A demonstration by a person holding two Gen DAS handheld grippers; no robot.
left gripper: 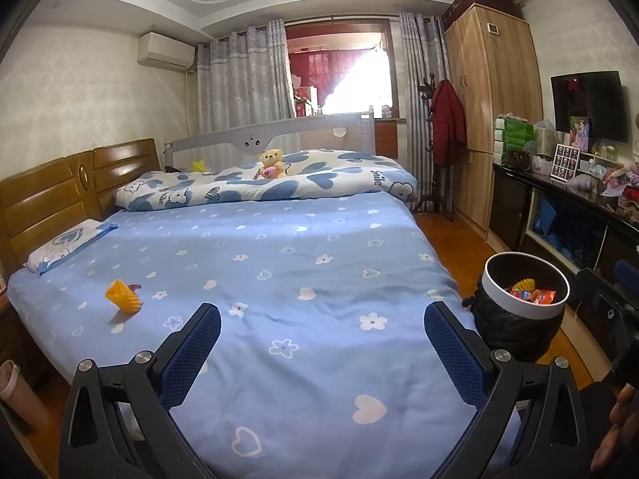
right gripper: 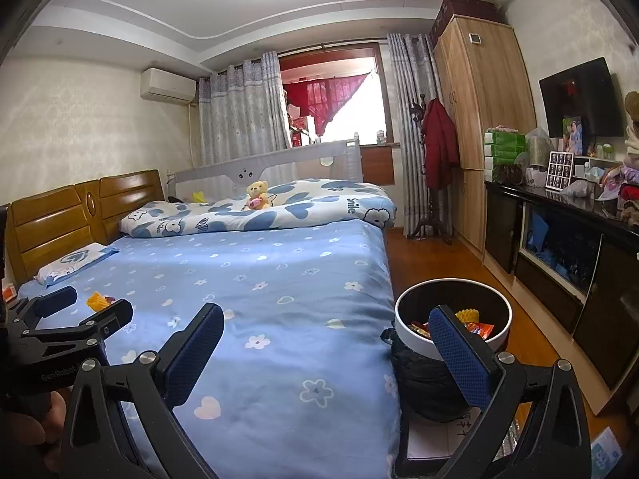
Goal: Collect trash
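Note:
A yellow foam fruit net [left gripper: 122, 296] lies on the blue flowered bed sheet [left gripper: 303, 247], ahead and to the left of my left gripper [left gripper: 323, 319]. That gripper is open and holds nothing. A small dark scrap sits just beside the net. My right gripper [right gripper: 327, 327] hovers open and empty over the bed's right edge. Its right finger overlaps the trash bin [right gripper: 415, 343] in the right wrist view. The bin [left gripper: 499, 303] has a white rim and a black bag and stands on the floor by the bed. It holds a yellow net [right gripper: 467, 313] and red wrappers [right gripper: 481, 329].
The left gripper [right gripper: 100, 298] shows open at the left, with the net [right gripper: 96, 301] beyond it. A pillow [left gripper: 68, 245], a folded quilt [left gripper: 279, 183] with a teddy bear [left gripper: 272, 163] and a wooden headboard [left gripper: 48, 195] sit farther back. A dark cabinet [right gripper: 559, 247] lines the right wall. A pink bottle [left gripper: 16, 391] stands left.

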